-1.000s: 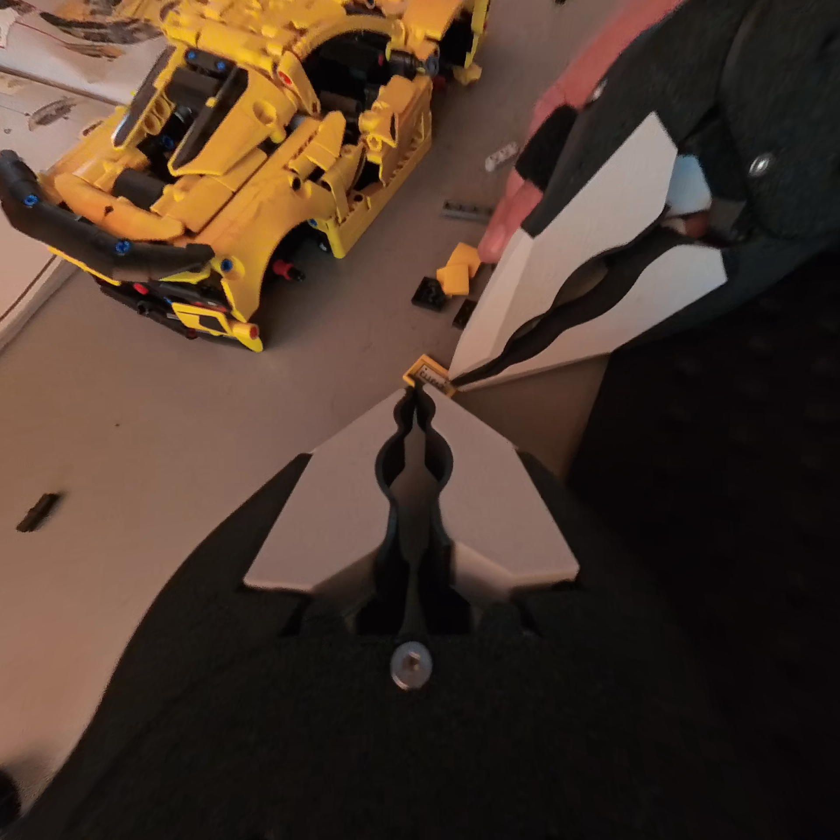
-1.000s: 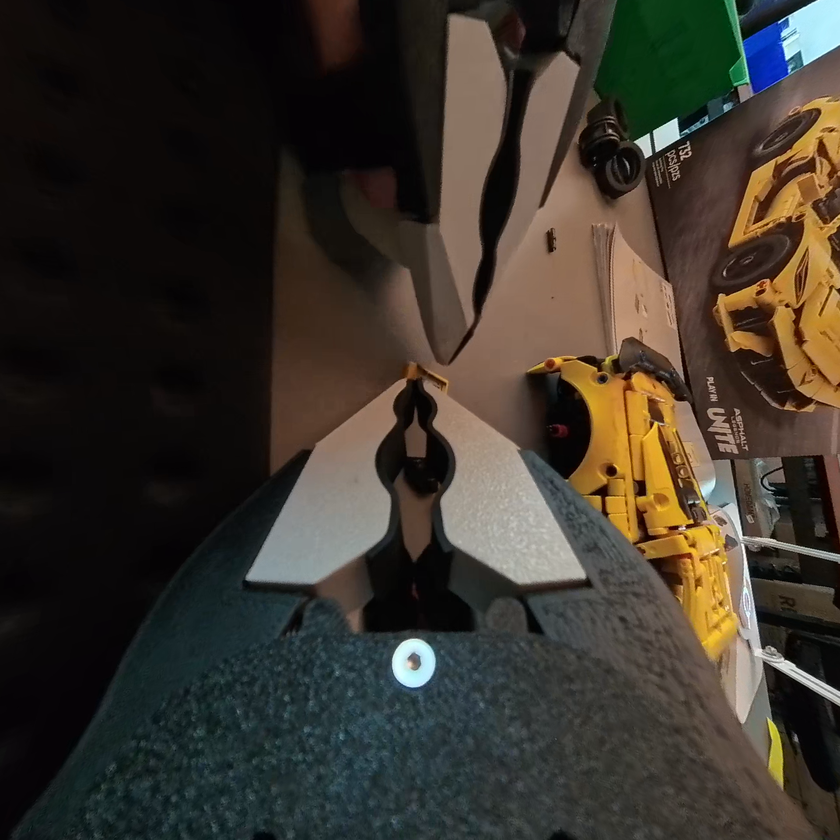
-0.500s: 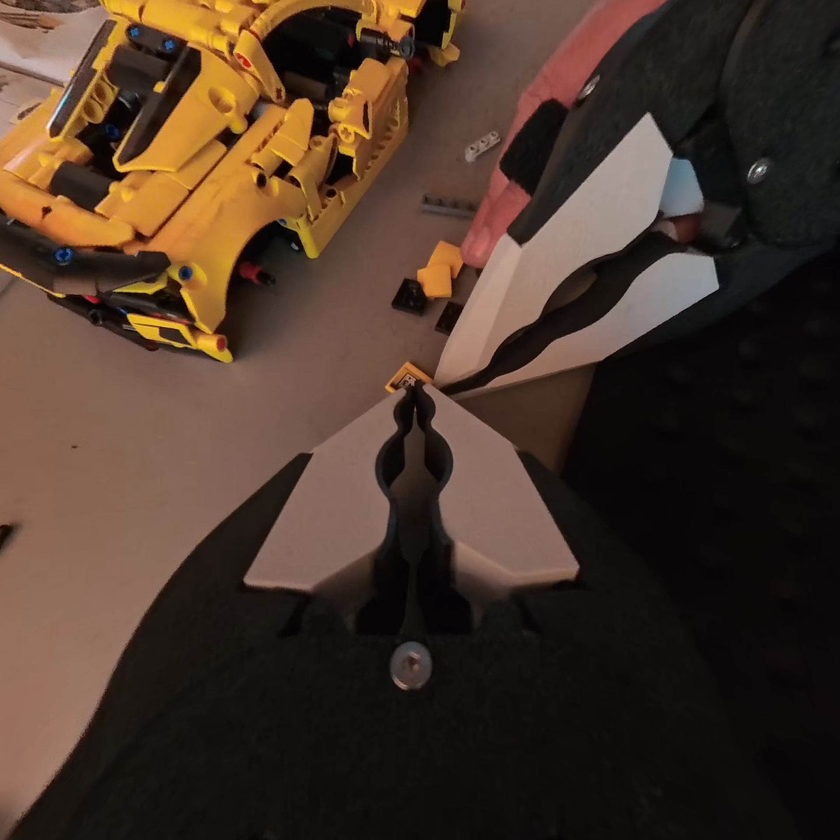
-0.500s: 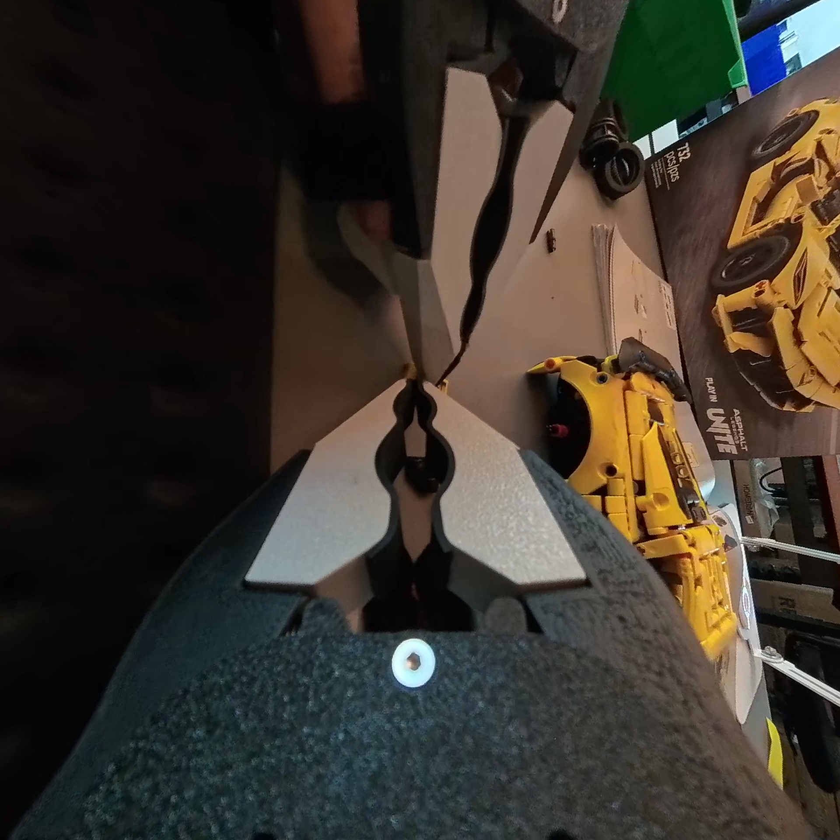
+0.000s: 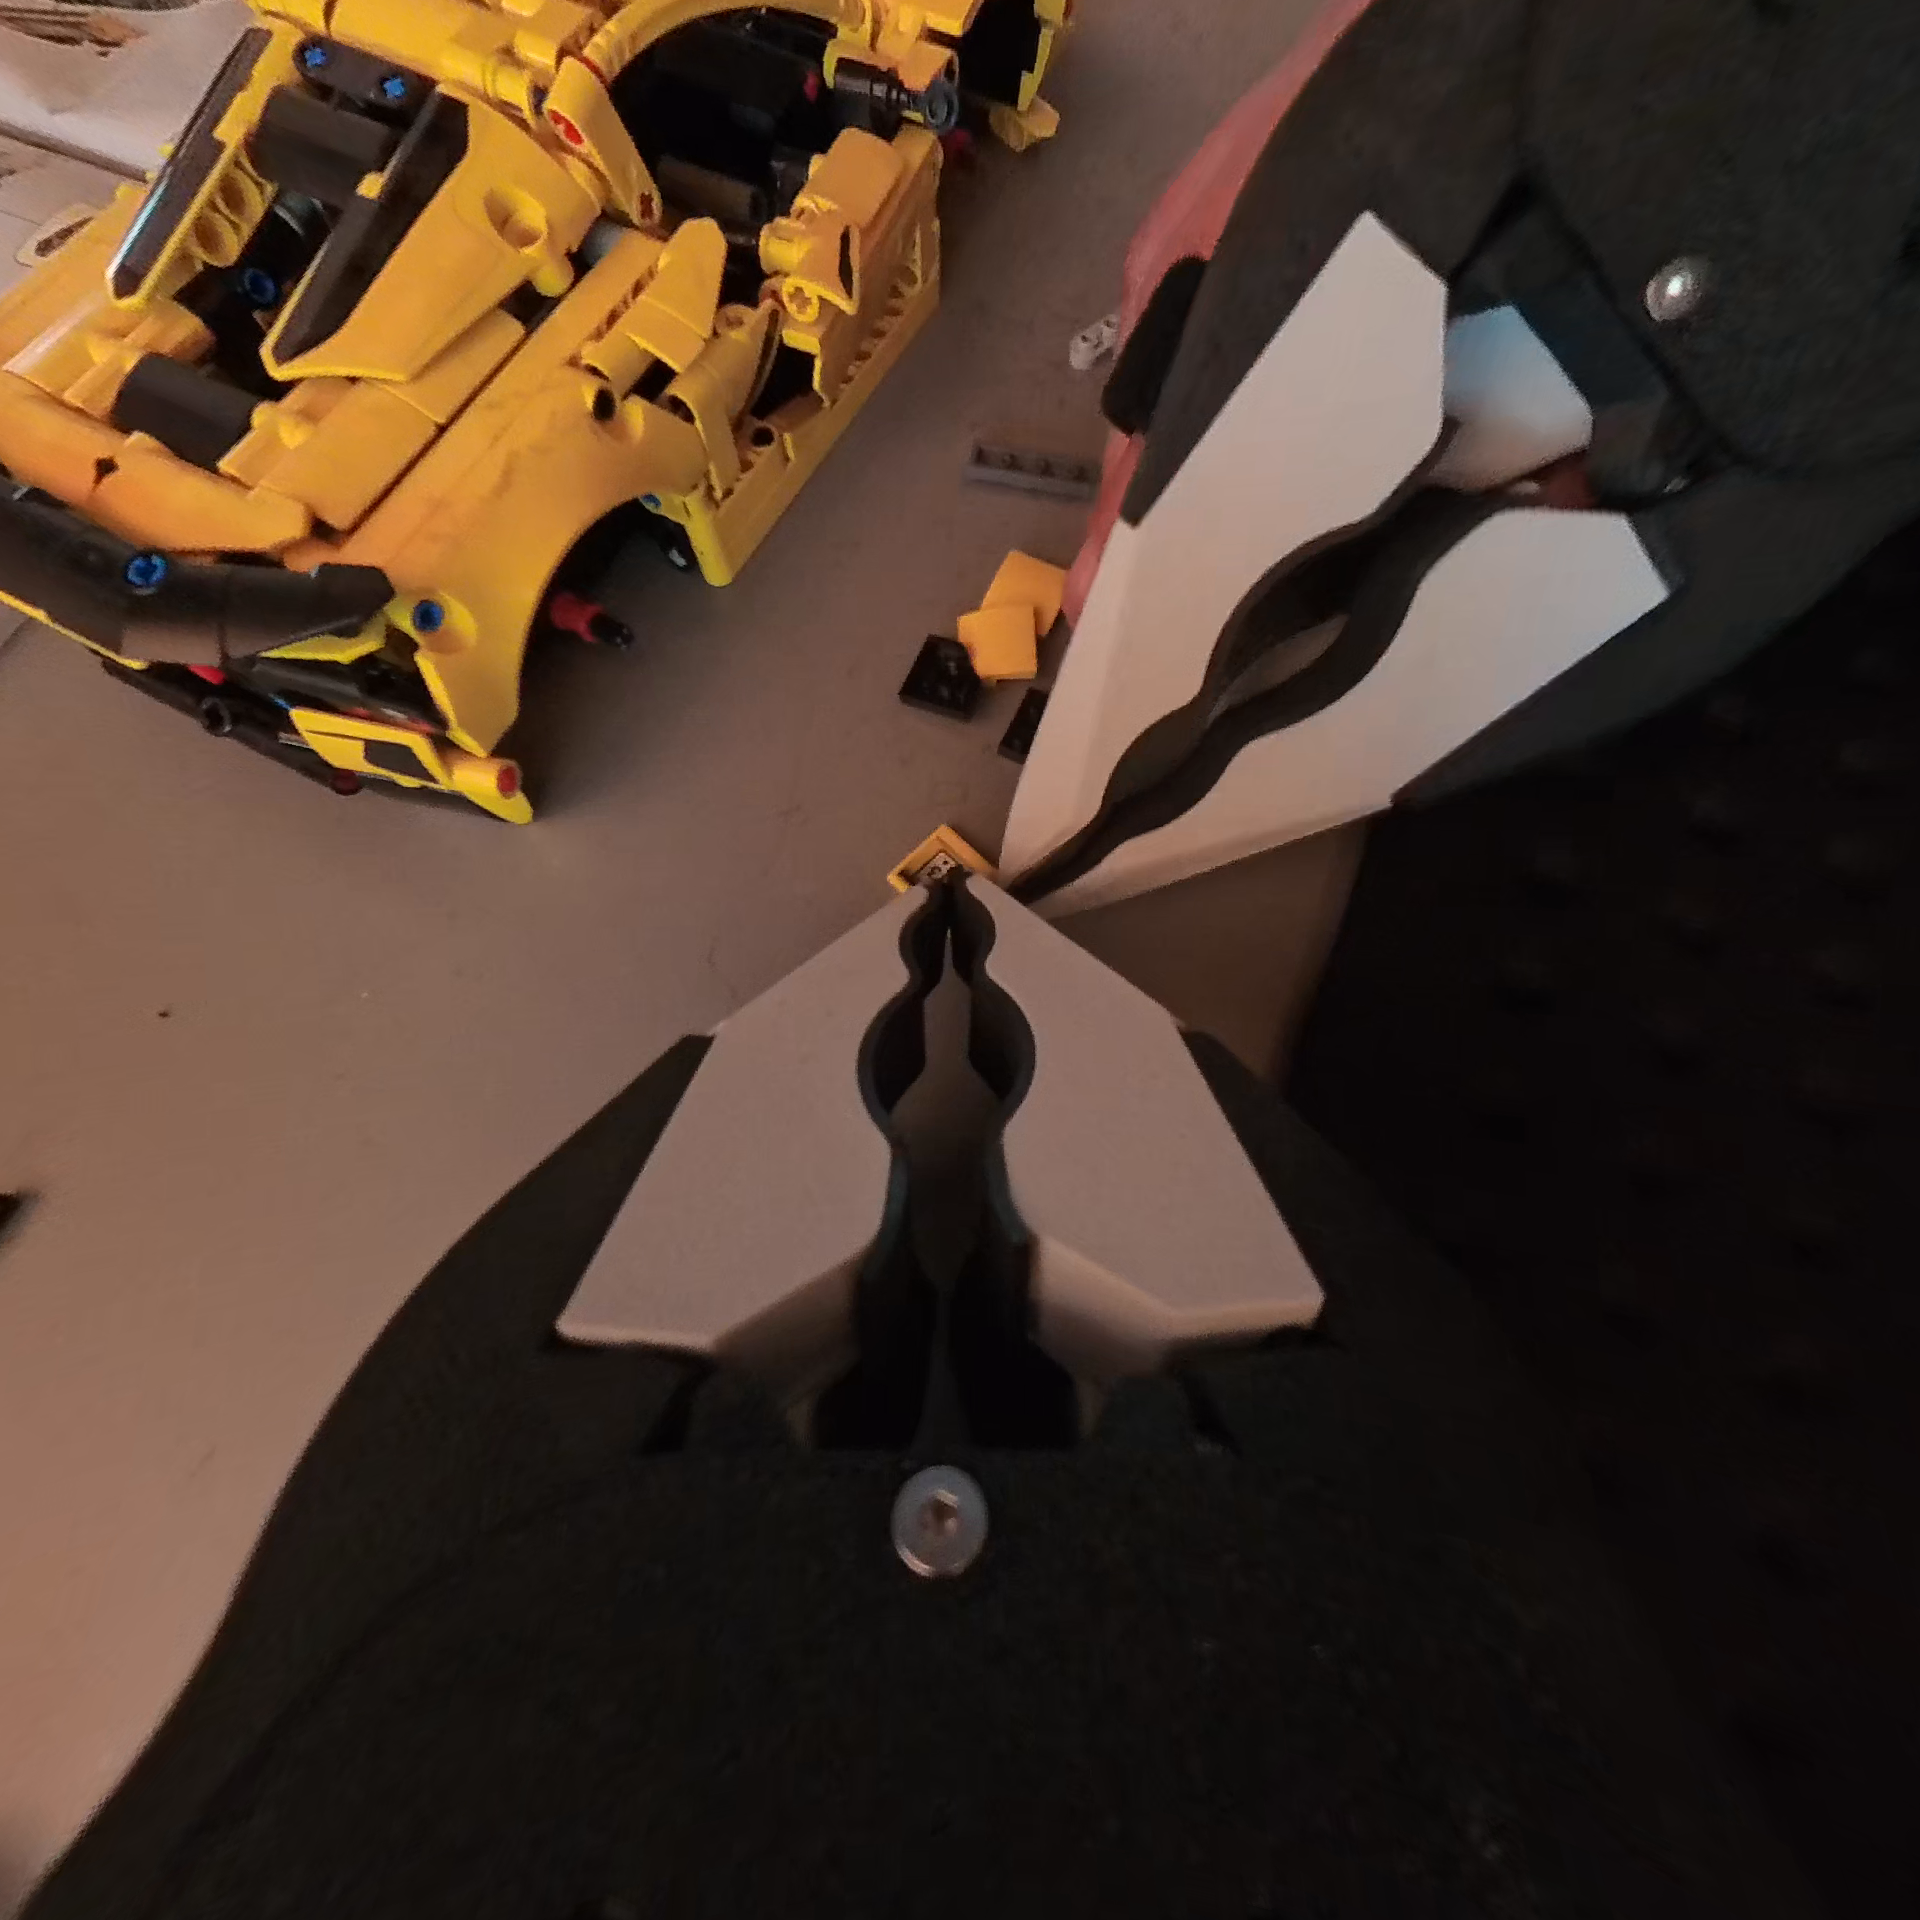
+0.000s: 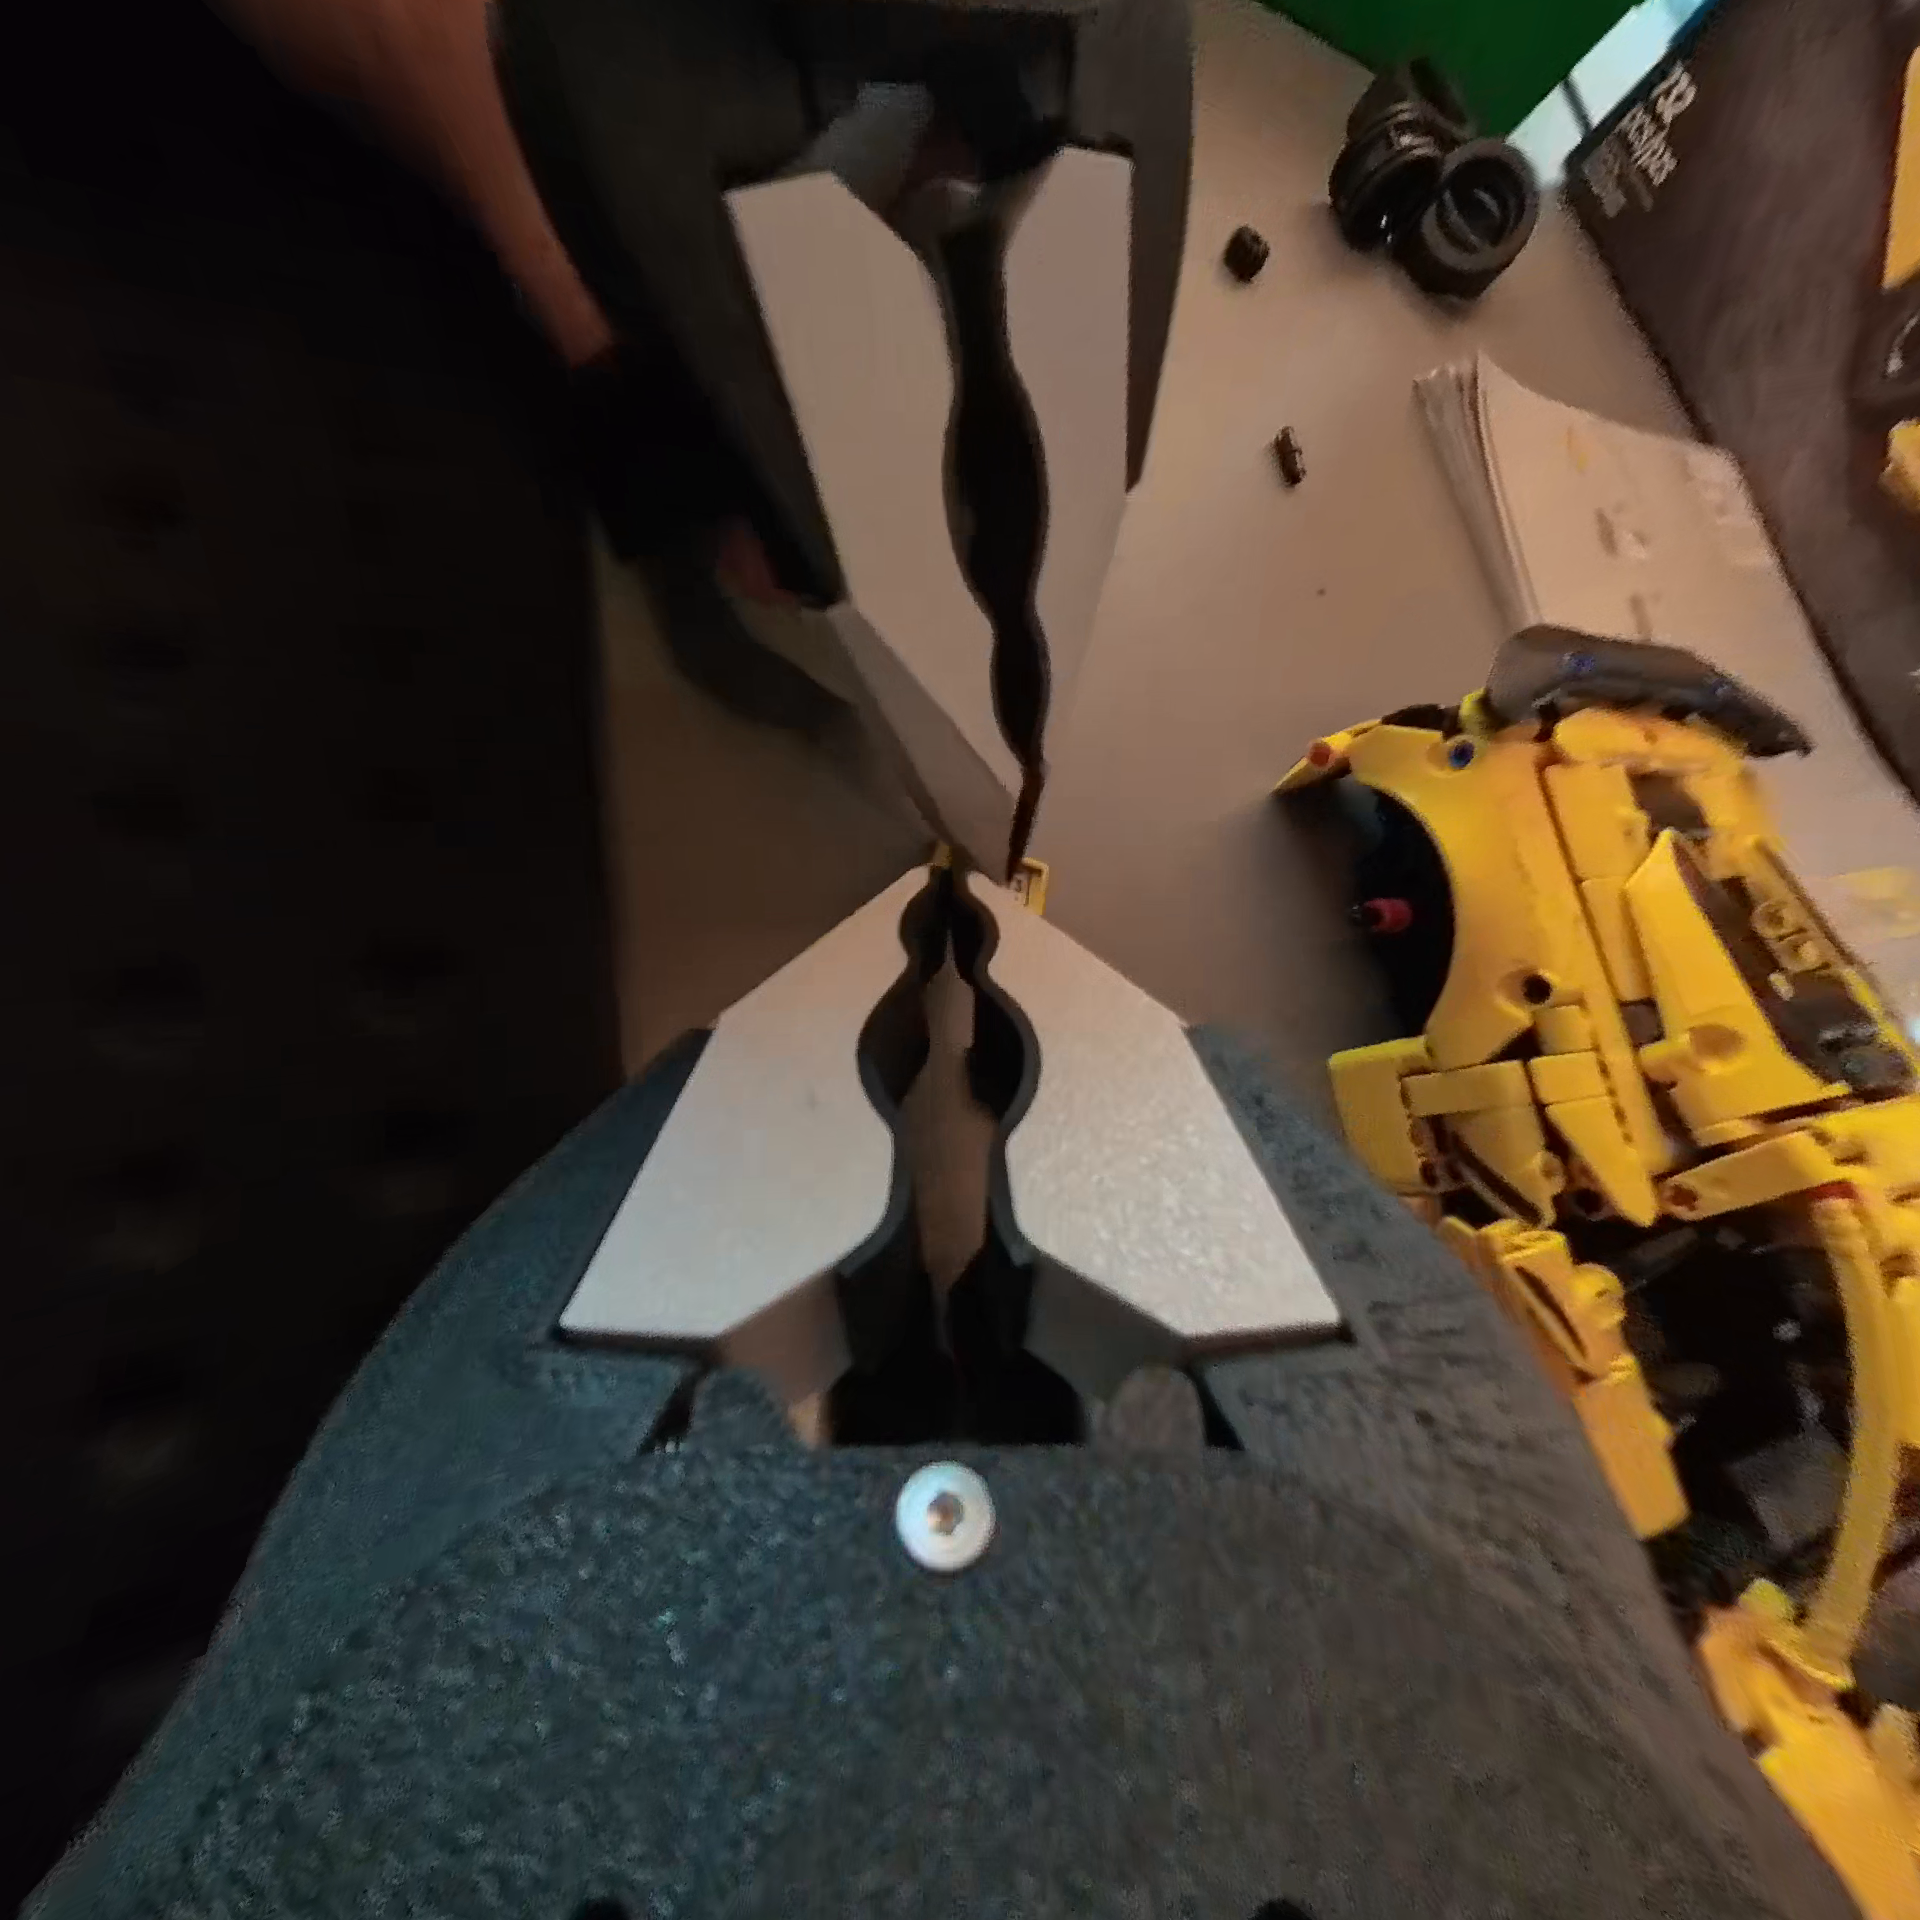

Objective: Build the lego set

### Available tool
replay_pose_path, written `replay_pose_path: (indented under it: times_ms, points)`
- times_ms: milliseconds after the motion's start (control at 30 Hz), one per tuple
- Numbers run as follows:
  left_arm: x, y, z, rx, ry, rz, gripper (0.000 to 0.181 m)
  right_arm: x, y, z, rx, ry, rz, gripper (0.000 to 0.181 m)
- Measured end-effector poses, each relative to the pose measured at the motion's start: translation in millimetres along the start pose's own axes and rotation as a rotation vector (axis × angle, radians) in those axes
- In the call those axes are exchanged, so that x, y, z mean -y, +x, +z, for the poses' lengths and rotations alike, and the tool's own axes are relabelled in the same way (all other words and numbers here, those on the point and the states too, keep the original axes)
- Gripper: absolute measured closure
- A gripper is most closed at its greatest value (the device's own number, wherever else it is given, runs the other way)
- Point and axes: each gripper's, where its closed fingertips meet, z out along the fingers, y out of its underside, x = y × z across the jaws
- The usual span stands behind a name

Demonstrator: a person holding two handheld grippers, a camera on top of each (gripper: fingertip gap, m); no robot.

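Hand-held grippers [image 5: 951, 883] [image 6: 948, 878], two; one yellow tile [image 5: 935, 857].

Small yellow piece [image 5: 940, 858] pinched between both gripper tips beside yellow car [image 5: 436, 364].

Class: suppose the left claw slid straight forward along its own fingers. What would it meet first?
Probably the small yellow piece at the left claw tips, with the right claw tips just beside it; depth is uncertain.

Your fingers [image 5: 1049, 1122] hide most of the small yellow piece [image 5: 933, 858]. The yellow car [image 6: 1621, 1091] looks blurry and runs off the edge. The box [image 6: 1745, 239] gets cut off too.
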Motion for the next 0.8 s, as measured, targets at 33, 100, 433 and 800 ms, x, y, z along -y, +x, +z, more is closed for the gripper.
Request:
replay_pose_path:
  times_ms: [33, 100, 433, 800]
  points:
    - [0, 0, 0, -0.003, 0.0, -0.001, 0.181, 0, 0, 0, 0.016, -0.004, 0.032, 0.181]
    - [0, 1, 0, -0.009, 0.0, -0.007, 0.181, 0, -1, 0, 0.042, -0.009, 0.078, 0.18]
    - [0, 1, 0, -0.006, -0.001, -0.001, 0.181, 1, -12, -3, 0.199, -0.039, 0.292, 0.165]
    - [6, -5, -7, -0.016, 0.054, -0.071, 0.181, 8, 4, -12, 0.168, 0.023, 0.341, 0.155]
